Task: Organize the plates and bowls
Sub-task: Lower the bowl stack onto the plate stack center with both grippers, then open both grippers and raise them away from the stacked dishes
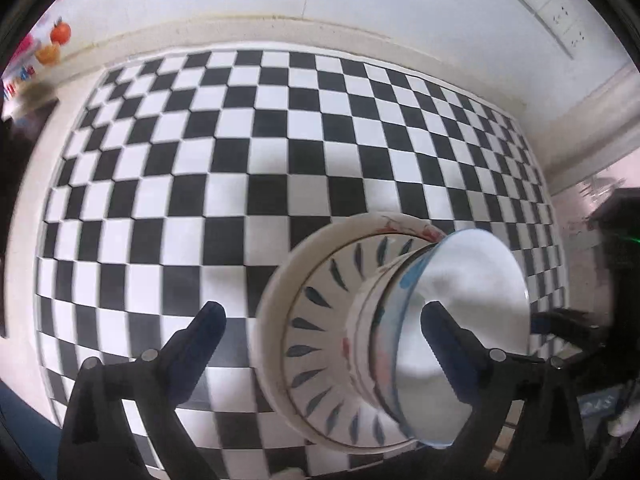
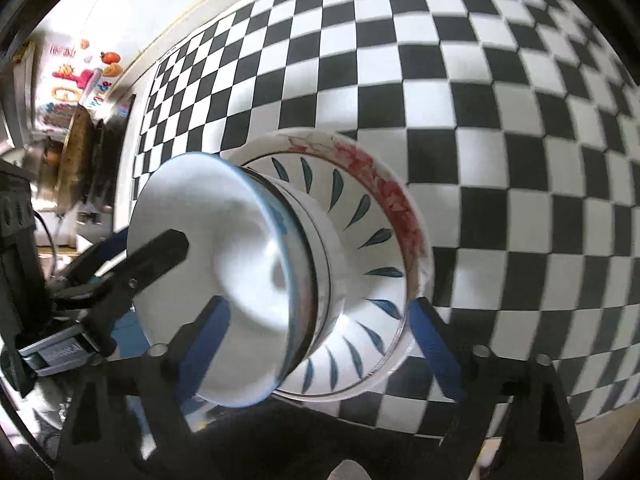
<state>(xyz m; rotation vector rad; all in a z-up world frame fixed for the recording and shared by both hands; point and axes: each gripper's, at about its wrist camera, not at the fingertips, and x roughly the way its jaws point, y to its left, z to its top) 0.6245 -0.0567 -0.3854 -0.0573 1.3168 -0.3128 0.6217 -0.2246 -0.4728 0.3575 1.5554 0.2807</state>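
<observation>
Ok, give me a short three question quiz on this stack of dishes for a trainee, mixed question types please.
1. True or false: the left gripper is clamped on the bowl.
2. What lies at the bottom of the stack? A) the red-flowered plate B) a cup C) a tray
3. Fill in: the stack stands on a black and white ______ cloth.

Key: 1 false, both grippers stand open, the right gripper too. 2 A. 3 checkered.
</observation>
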